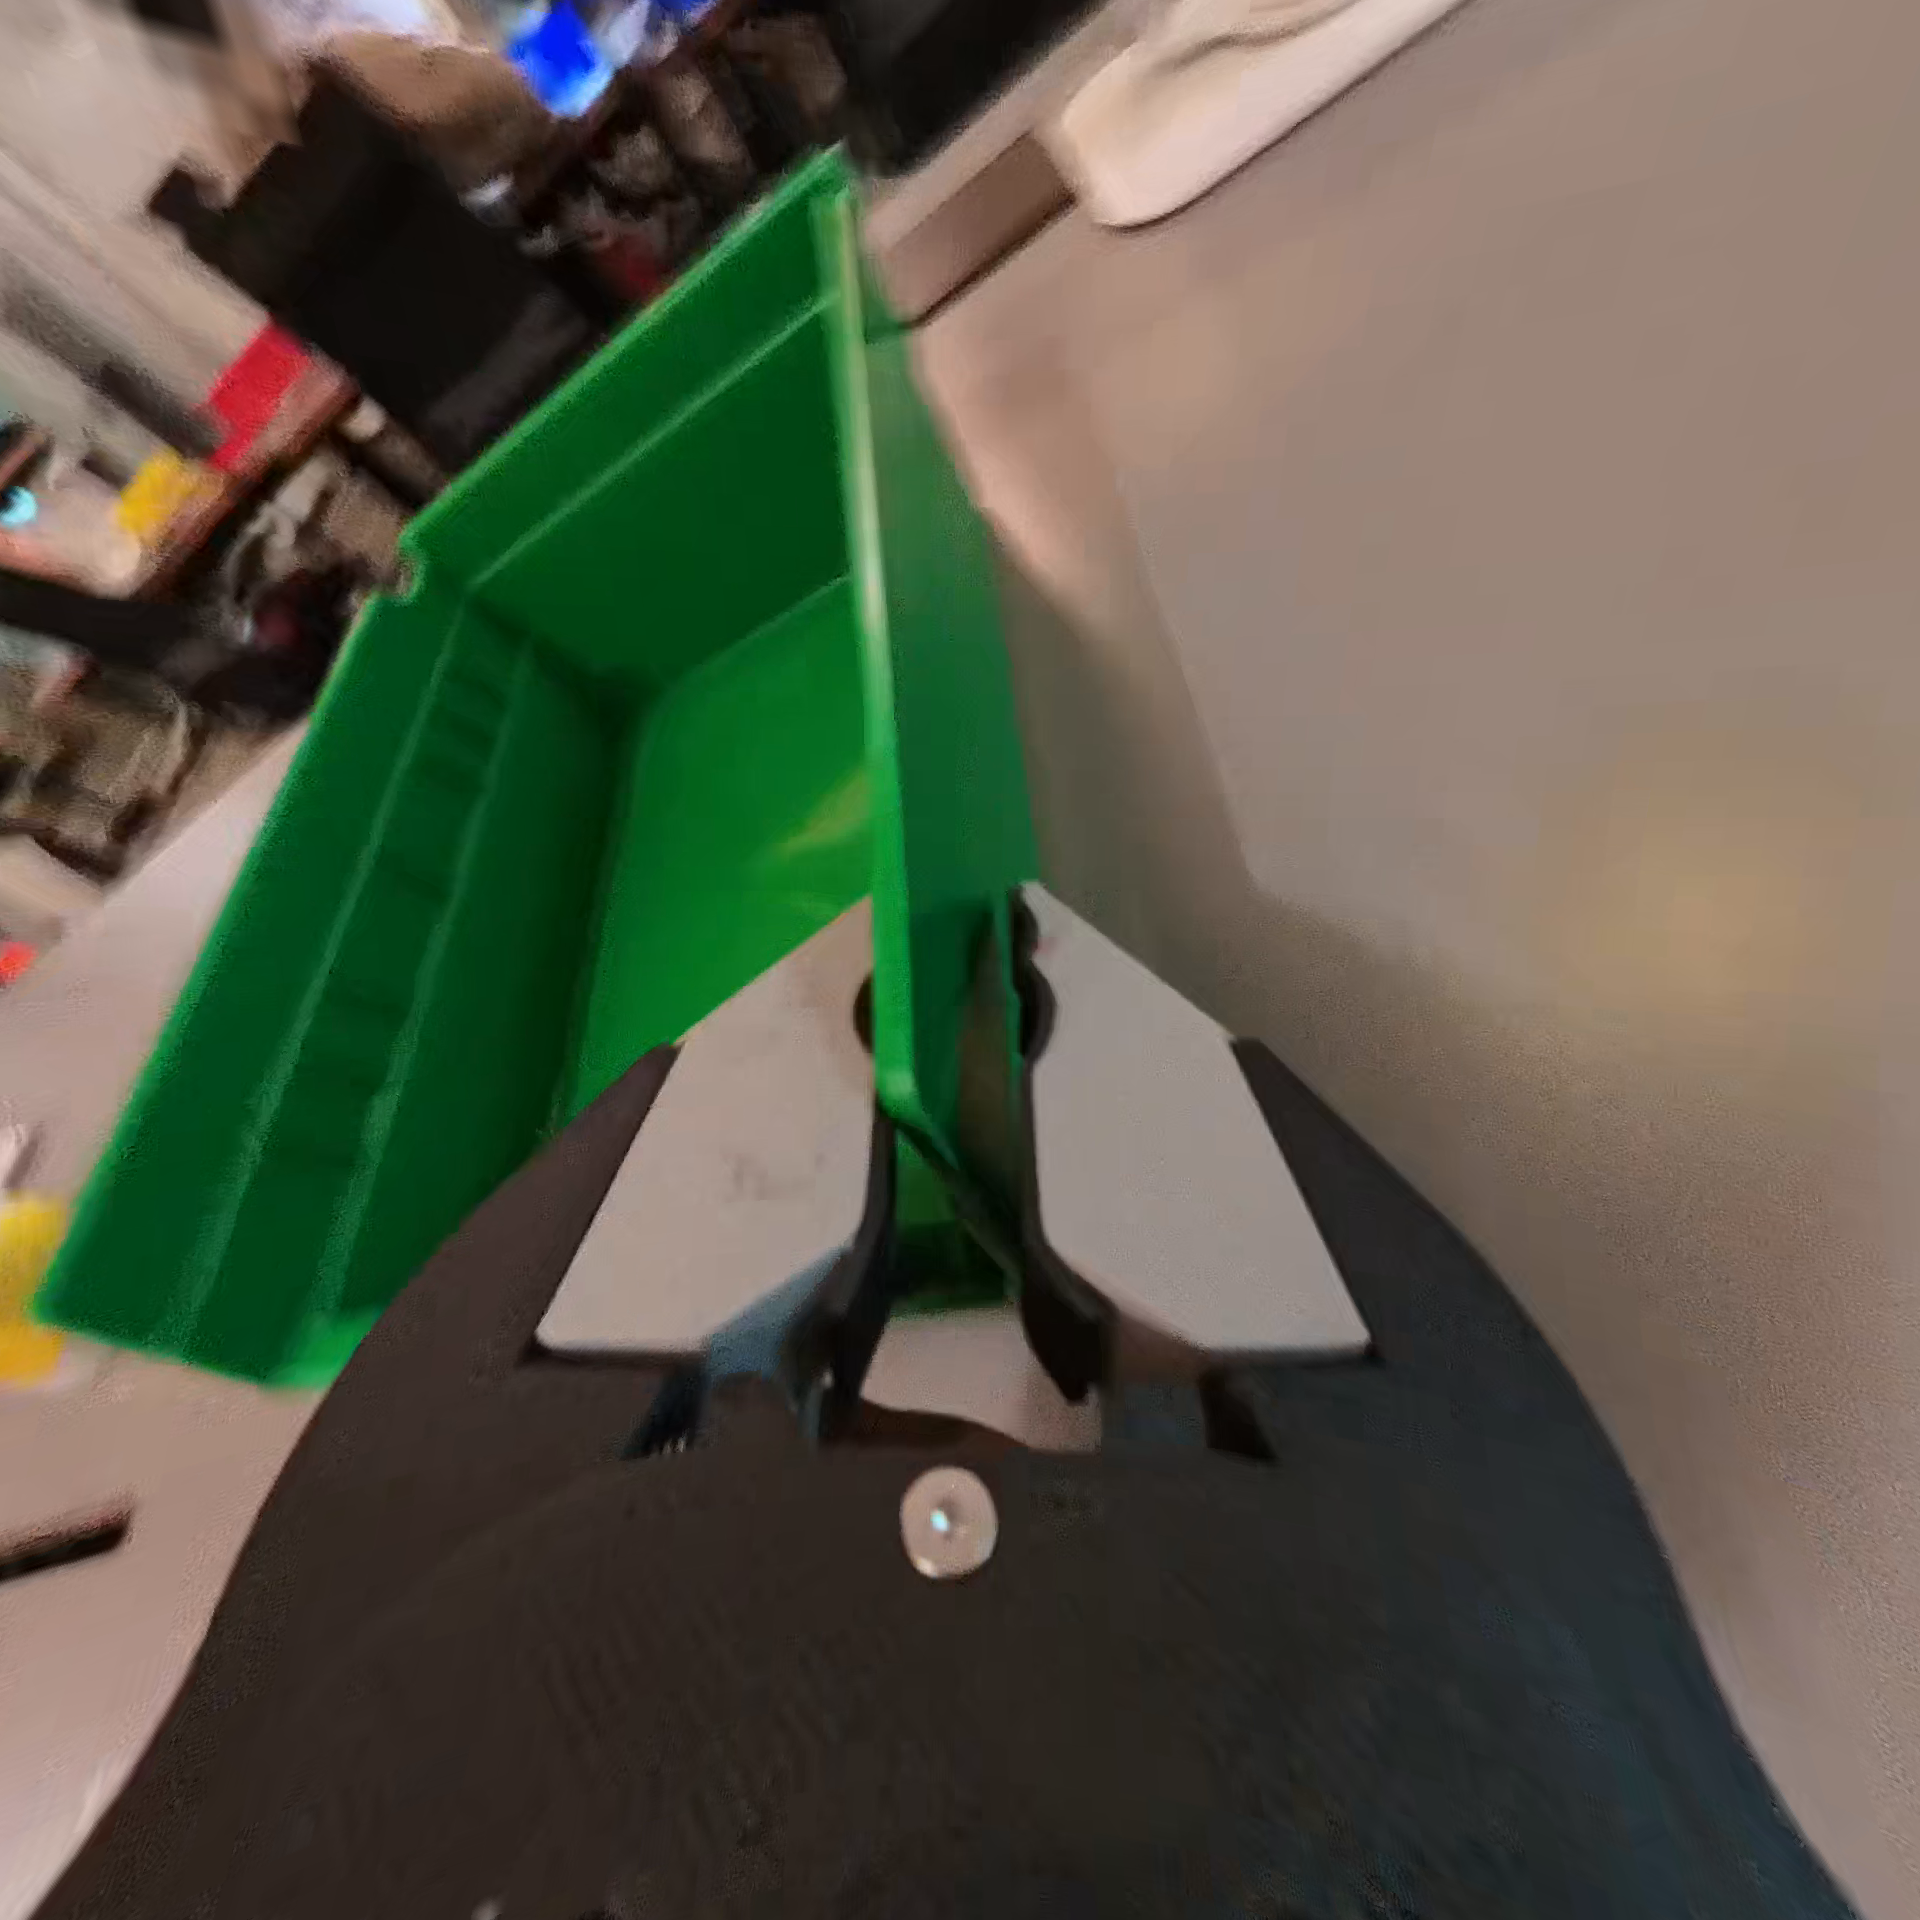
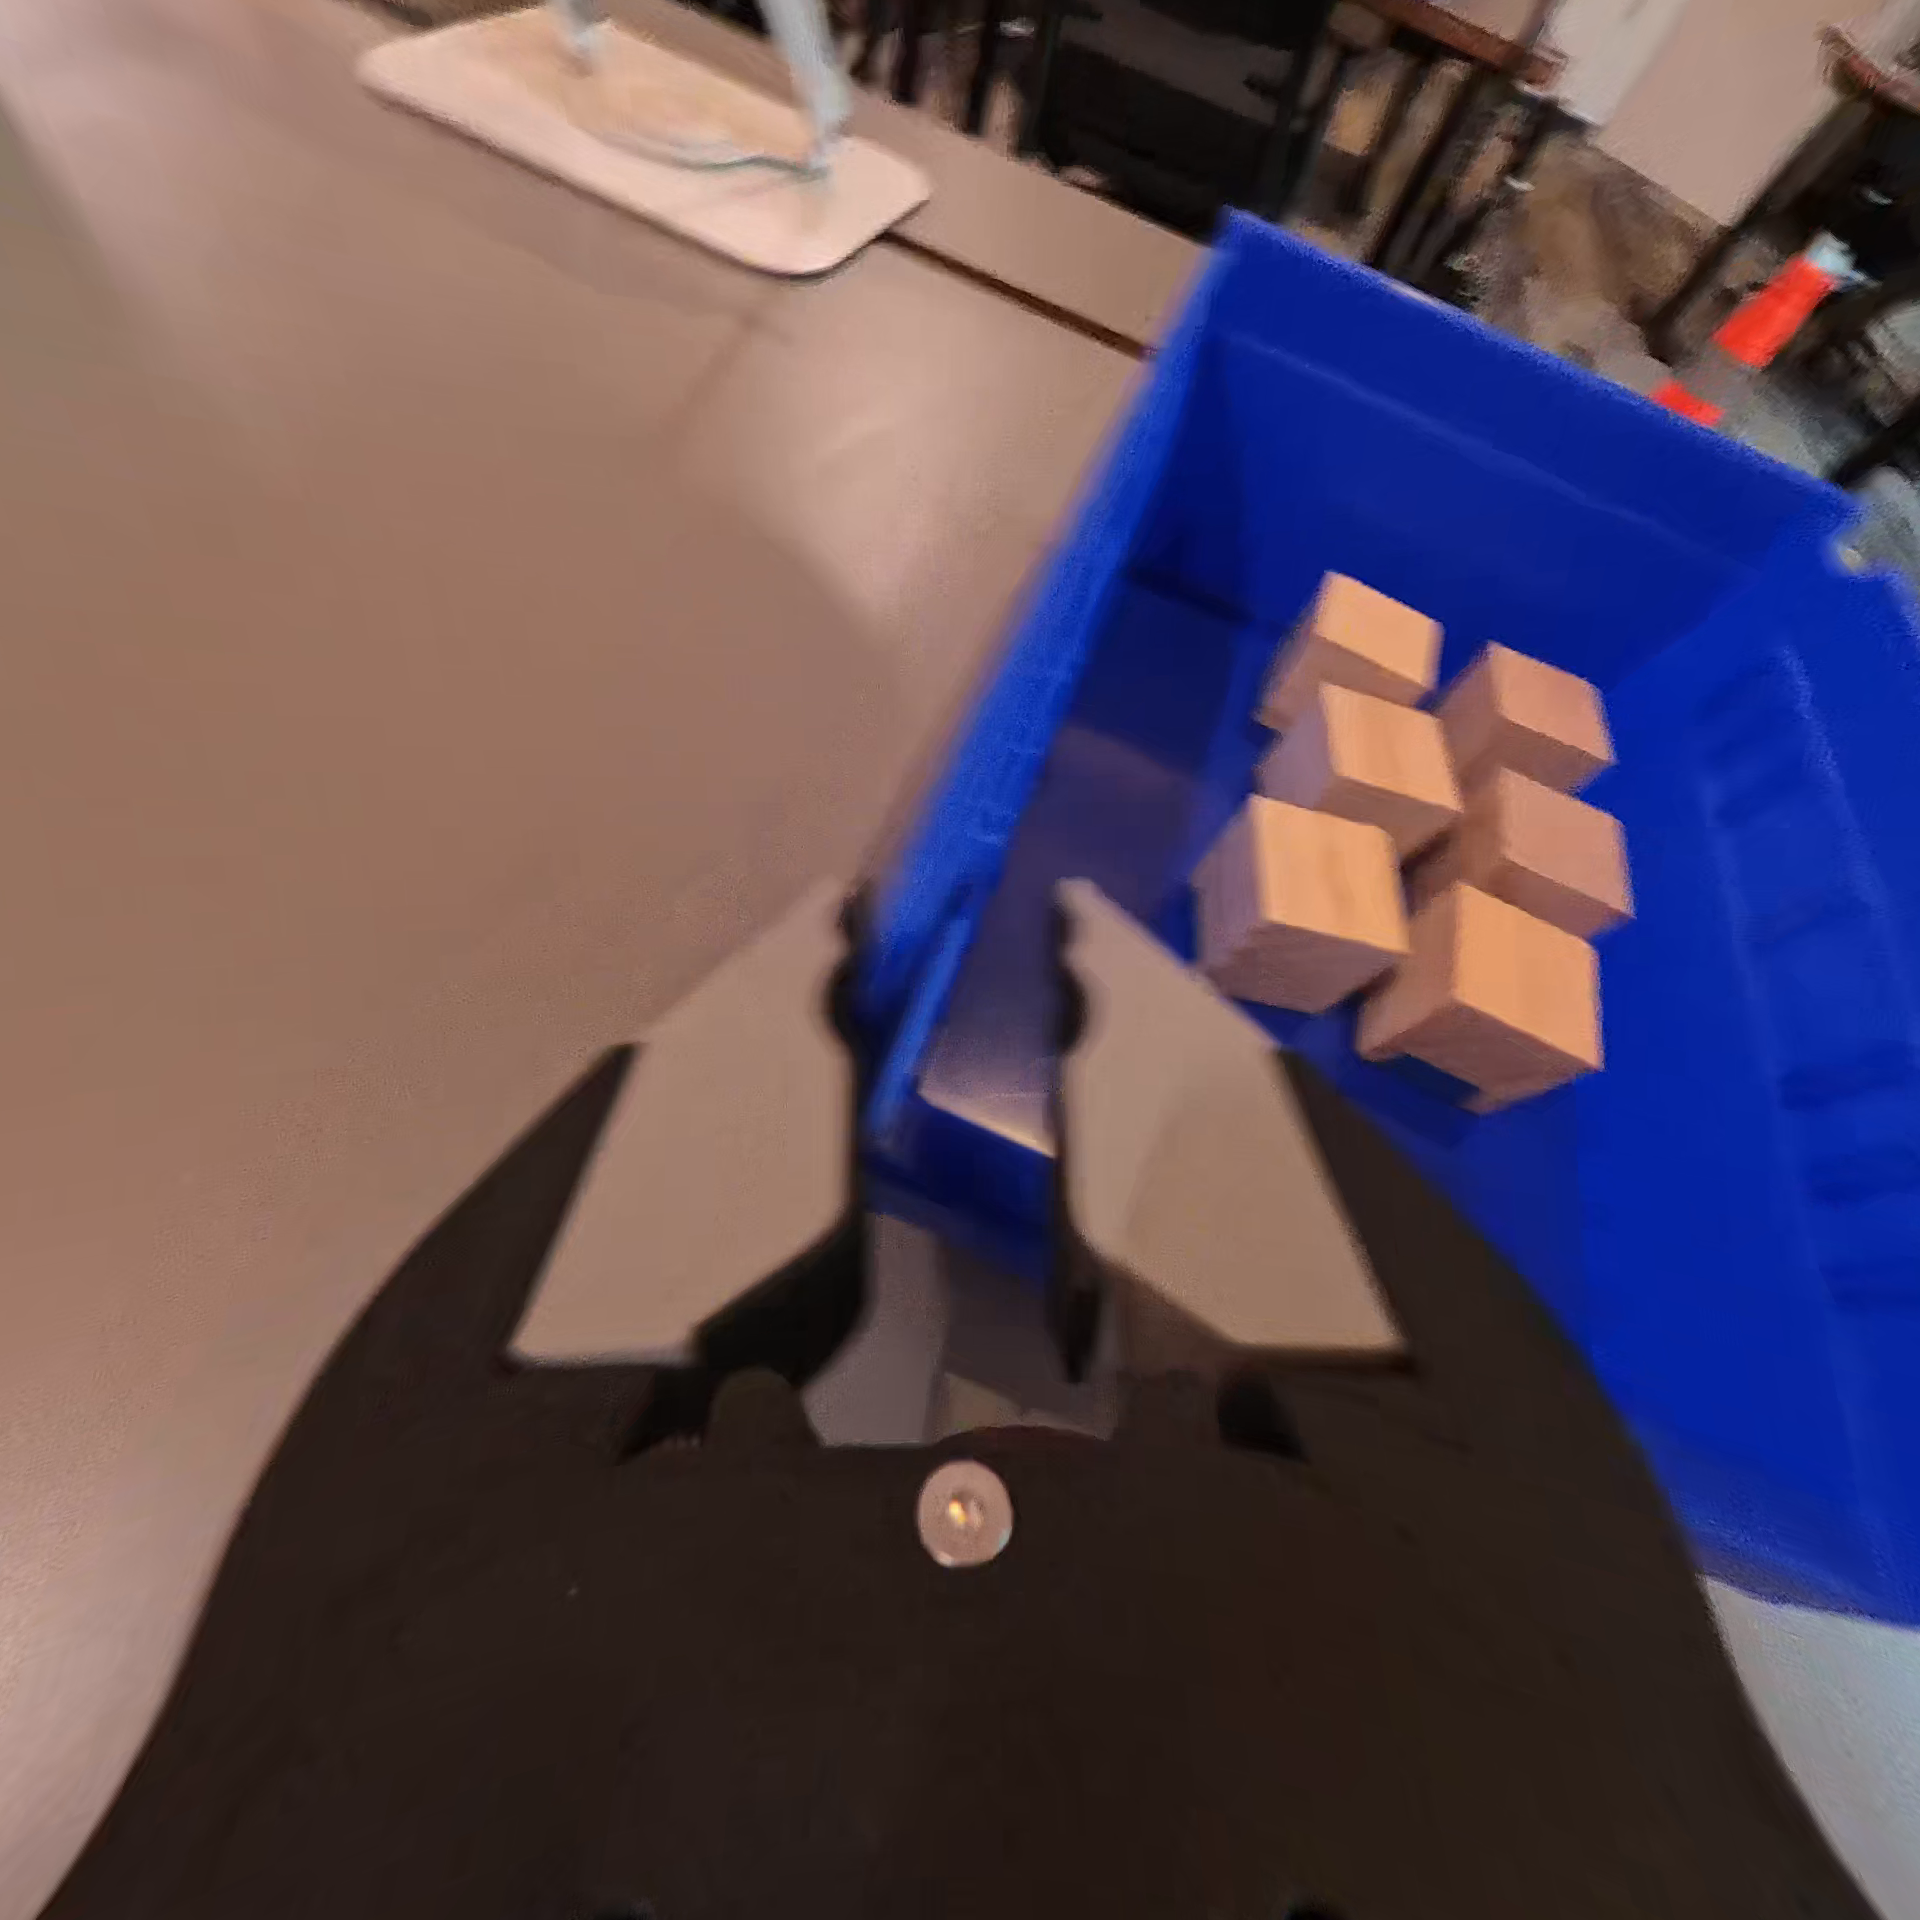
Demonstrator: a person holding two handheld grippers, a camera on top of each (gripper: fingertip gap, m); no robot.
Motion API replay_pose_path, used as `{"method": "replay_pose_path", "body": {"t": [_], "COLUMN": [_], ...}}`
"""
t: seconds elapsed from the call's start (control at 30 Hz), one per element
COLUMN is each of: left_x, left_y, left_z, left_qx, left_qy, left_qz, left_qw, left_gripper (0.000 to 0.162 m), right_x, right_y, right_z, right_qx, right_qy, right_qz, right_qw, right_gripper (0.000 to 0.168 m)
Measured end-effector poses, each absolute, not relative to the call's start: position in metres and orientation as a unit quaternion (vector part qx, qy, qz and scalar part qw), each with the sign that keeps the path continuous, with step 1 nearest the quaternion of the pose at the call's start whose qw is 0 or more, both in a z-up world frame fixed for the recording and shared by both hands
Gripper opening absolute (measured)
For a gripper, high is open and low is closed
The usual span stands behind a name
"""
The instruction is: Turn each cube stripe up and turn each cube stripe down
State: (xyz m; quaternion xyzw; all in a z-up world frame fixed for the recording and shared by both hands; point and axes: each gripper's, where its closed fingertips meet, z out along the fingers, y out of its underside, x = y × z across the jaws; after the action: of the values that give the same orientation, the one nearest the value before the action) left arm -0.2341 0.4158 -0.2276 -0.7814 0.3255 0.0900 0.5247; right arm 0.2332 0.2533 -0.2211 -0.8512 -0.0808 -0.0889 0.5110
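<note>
Several plain wooden cubes lie bunched together inside a blue bin; no stripe shows on their visible faces. My right gripper has one finger outside and one inside the blue bin's left wall and is shut on it. The blue bin looks tilted. In the left wrist view, my left gripper is shut on the right wall of a green bin, which looks empty and tilted. Both views are blurred by motion.
Both bins are over a tan table. A pale flat base with a thin stand sits at the table's far side and also shows in the left wrist view. A yellow object is at the left edge. Cluttered furniture lies beyond.
</note>
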Motion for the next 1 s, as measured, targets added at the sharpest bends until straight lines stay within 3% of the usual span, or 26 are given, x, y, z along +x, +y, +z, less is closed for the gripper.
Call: {"method": "replay_pose_path", "body": {"t": [0.03,0.07,0.17,0.33,0.77,0.87,1.0], "left_x": [-0.232,-0.229,-0.223,-0.199,-0.096,-0.061,-0.001], "left_y": [0.419,0.416,0.398,0.362,0.305,0.277,0.235], "left_z": [-0.225,-0.220,-0.192,-0.156,0.041,0.053,0.028], "left_qx": [-0.790,-0.803,-0.787,-0.762,-0.658,-0.638,-0.623], "left_qy": [0.321,0.311,0.284,0.297,0.362,0.394,0.438], "left_qz": [0.071,0.024,-0.073,-0.089,-0.170,-0.171,-0.204], "left_qw": [0.517,0.508,0.542,0.568,0.638,0.639,0.615], "left_gripper": [0.005,0.003,0.004,0.004,0.004,0.004,0.004], "right_x": [0.234,0.236,0.199,0.117,-0.148,-0.200,-0.259], "right_y": [0.253,0.250,0.245,0.257,0.337,0.356,0.373], "right_z": [-0.223,-0.223,-0.224,-0.224,-0.225,-0.225,-0.225], "right_qx": [-0.864,-0.870,-0.872,-0.868,-0.861,-0.861,-0.860], "right_qy": [-0.067,-0.064,-0.076,-0.076,-0.146,-0.166,-0.205], "right_qz": [-0.114,-0.156,-0.139,-0.140,-0.039,-0.018,-0.007], "right_qw": [0.486,0.464,0.463,0.470,0.486,0.481,0.467], "right_gripper": [0.012,0.006,0.007,0.009,0.028,0.029,0.031]}}
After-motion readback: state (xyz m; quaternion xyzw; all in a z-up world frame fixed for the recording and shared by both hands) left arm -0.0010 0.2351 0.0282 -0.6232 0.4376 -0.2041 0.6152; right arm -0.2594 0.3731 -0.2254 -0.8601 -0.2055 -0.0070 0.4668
